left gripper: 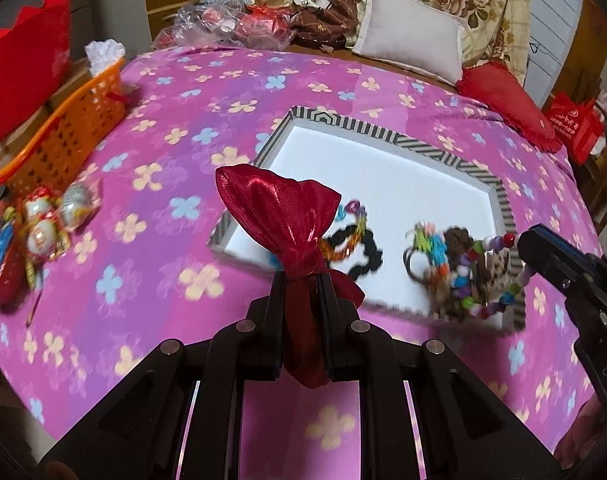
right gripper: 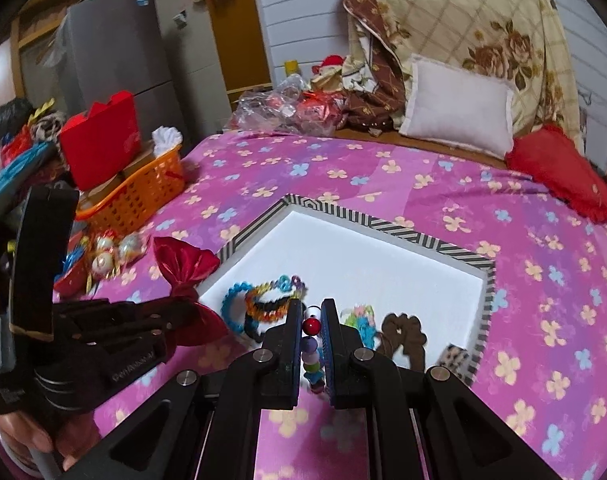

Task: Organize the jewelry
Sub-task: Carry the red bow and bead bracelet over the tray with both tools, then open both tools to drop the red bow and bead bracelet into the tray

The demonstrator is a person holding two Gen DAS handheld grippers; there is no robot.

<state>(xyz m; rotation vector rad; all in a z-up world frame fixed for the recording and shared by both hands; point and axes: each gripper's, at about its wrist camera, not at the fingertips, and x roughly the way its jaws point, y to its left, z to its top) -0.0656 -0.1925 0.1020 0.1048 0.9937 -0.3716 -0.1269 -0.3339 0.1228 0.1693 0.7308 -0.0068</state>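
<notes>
Left wrist view: left tongs [left gripper: 303,280] are clamped on the neck of a red satin pouch [left gripper: 279,204], held above the flowered bedspread [left gripper: 163,128]. Right tongs [right gripper: 312,320] pinch a beaded bracelet [right gripper: 312,354] tight, just over the striped tray [right gripper: 383,230] holding more bracelets.

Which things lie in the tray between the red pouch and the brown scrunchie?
In the right wrist view, between the red pouch and the brown scrunchie lie colourful loop bracelets on the white tray.
</notes>
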